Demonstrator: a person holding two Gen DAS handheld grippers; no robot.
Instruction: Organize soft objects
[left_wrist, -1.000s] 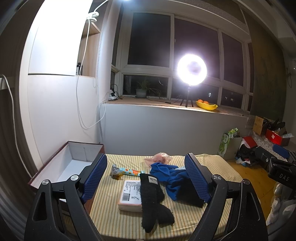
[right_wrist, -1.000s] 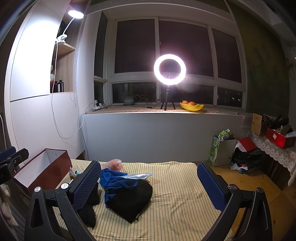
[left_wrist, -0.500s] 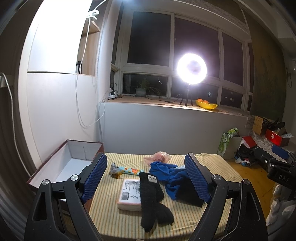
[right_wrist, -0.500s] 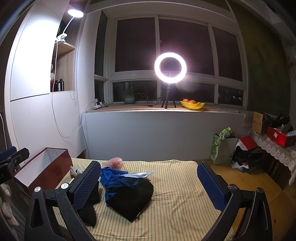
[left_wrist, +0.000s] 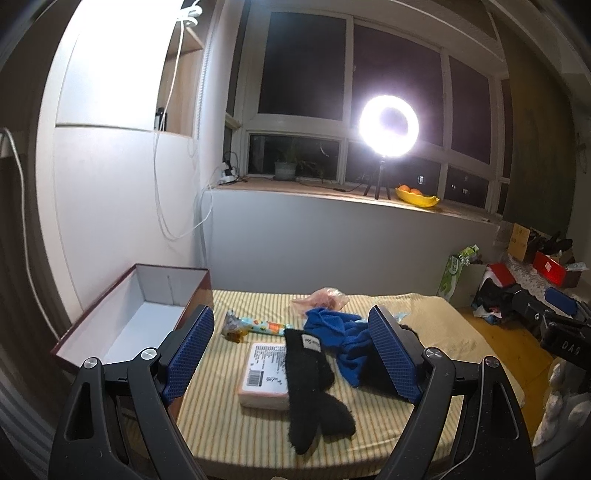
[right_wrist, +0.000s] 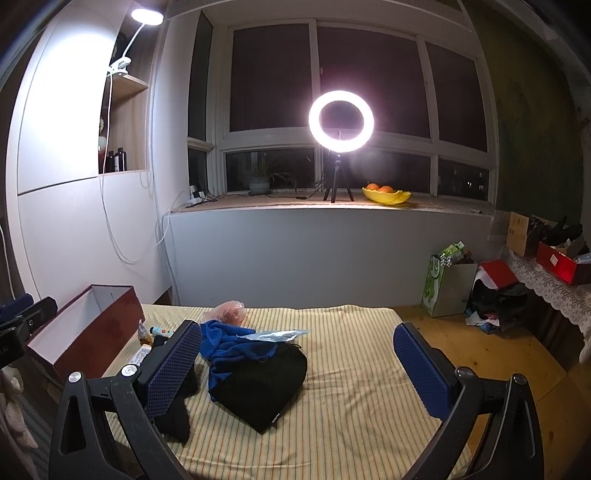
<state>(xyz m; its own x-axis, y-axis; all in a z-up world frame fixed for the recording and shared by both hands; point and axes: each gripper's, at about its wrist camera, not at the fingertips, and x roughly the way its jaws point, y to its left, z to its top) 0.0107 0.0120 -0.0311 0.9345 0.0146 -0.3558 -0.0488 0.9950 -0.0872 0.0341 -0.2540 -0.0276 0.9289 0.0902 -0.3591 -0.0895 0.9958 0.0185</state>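
Change since earlier: nearly nothing; both views sit a touch differently against the window, and every item on the mattress lies where it lay.
Left gripper (left_wrist: 291, 350): blue-padded fingers spread wide, holding nothing, hovering over the near edge of the yellow striped mattress (left_wrist: 229, 424).
Right gripper (right_wrist: 295, 365): fingers likewise wide apart and empty, above the same mattress.
Black fuzzy sock (left_wrist: 310, 384): lies lengthwise between the left fingers, overlapping the right edge of a flat white labelled packet (left_wrist: 260, 373).
Crumpled blue cloth (right_wrist: 229, 347): just right of the sock, touching a black fabric beanie (right_wrist: 266, 387); a clear plastic sleeve (right_wrist: 273, 335) rests on top.
Pink plastic bag (right_wrist: 229, 312): behind the cloth, near the far edge.
Colourful snack wrapper (left_wrist: 255, 326): beyond the packet.
Dark red open cardboard box (left_wrist: 129, 317): at the mattress's left side, white inside.
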